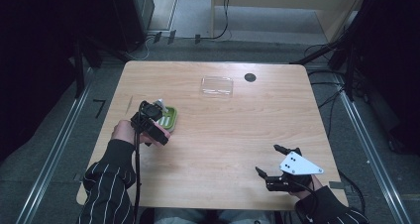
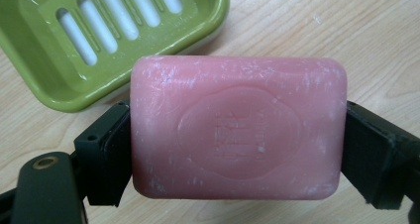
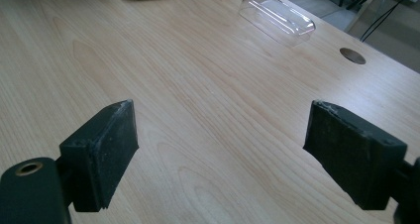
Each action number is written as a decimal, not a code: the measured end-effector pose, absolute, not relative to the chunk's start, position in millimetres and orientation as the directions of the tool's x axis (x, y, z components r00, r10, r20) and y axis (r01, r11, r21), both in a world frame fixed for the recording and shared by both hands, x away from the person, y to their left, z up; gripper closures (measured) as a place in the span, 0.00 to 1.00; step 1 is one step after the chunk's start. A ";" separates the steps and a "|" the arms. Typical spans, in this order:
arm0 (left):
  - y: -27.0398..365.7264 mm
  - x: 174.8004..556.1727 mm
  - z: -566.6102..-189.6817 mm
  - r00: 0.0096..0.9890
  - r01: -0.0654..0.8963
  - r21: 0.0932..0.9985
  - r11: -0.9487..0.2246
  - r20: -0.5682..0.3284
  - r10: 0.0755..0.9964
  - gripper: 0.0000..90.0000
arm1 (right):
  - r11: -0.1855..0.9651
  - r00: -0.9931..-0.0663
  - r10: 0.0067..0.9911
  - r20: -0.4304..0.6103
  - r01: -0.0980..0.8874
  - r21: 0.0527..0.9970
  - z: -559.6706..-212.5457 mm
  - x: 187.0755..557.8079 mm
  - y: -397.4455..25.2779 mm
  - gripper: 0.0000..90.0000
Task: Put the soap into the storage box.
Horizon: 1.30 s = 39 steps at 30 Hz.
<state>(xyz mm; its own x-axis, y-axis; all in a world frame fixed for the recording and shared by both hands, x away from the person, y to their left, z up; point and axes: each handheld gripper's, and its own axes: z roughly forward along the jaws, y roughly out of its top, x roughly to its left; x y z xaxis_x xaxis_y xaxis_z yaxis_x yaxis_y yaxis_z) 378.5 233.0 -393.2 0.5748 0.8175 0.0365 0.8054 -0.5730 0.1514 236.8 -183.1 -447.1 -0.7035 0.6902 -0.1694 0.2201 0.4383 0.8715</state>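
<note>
Soap (image 2: 237, 127), pink bar, rounded corners, oval stamp pressed into its broad face, whitish scuffing over the surface. Clamped by its two short ends between the black jaws of the left gripper (image 2: 237, 149), broad face toward that gripper's camera. Whether the bar touches the wood cannot be told from the left gripper view. In the high view the bar (image 1: 159, 134) shows as a pink patch at the tip of the left gripper (image 1: 157, 133), over the left half of the table.

Soap dish (image 2: 74, 80), green plastic, slotted drain insert with white showing through the slots, nothing in it. It sits just beyond the bar, its near corner close to the bar's upper edge. High view places the dish (image 1: 172, 116) just past the gripper, on the wood.

Person's left hand (image 1: 124, 132) grips the tool; striped sleeve below it.

Right gripper (image 1: 271, 160) near the front right corner of the table (image 1: 237, 130), well apart from the soap, jaws spread wide with only bare wood between them. Grey three-cornered plate on top.

Clear plastic lid (image 1: 217, 85) lies toward the far edge, near a round dark grommet (image 1: 250, 77). Right gripper view shows the same lid (image 3: 277, 20) and grommet (image 3: 352, 55) beyond its open jaws.
</note>
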 end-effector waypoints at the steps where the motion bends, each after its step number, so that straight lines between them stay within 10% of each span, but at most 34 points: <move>1: 233.0 378.5 -393.2 0.575 0.805 0.151 -0.573 0.037 0.818 0.15 | 0.439 -0.703 0.691 -0.170 0.221 0.871 -447.1 236.8 -183.2 0.15; 39: 239.2 419.8 -395.4 0.474 0.859 0.207 -0.468 0.027 0.880 0.15 | 0.437 -0.700 0.693 -0.169 0.221 0.872 -447.2 236.7 -183.9 0.15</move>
<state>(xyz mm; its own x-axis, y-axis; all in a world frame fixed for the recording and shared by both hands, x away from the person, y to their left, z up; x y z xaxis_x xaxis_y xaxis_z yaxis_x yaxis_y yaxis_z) 419.8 239.2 -395.4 0.4736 0.8803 0.0267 0.8590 -0.4684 0.2066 236.7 -183.9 -447.2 -0.7005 0.6933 -0.1694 0.2214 0.4367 0.8720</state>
